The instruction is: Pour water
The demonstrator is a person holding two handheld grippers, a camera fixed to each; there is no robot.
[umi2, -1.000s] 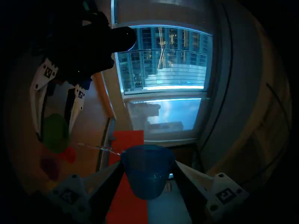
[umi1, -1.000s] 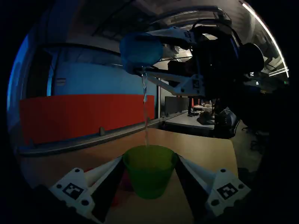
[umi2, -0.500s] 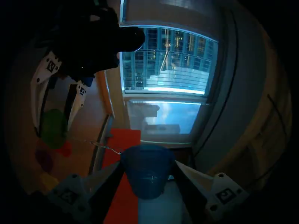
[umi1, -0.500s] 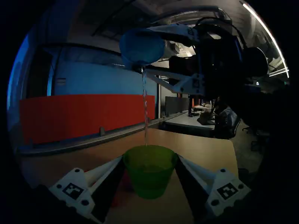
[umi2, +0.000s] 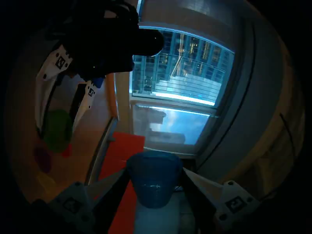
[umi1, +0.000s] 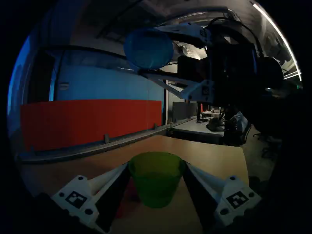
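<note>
Clamping the green cup [umi1: 156,183] between both fingers, the left claw [umi1: 156,165] holds it upright, low over the wooden bench [umi1: 210,152]; whether its base touches the top I cannot tell. Higher and farther off, the right claw [umi1: 150,50] grips the blue cup [umi1: 148,48] from both sides, tipped over sideways above the green cup. Beyond the bench runs a red panel [umi1: 89,121]. The right gripper view looks out through a window [umi2: 175,85] at lit buildings.

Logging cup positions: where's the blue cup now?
In the left gripper view, the blue cup is tipped high up in the right gripper, above the green cup in the left gripper.
</note>
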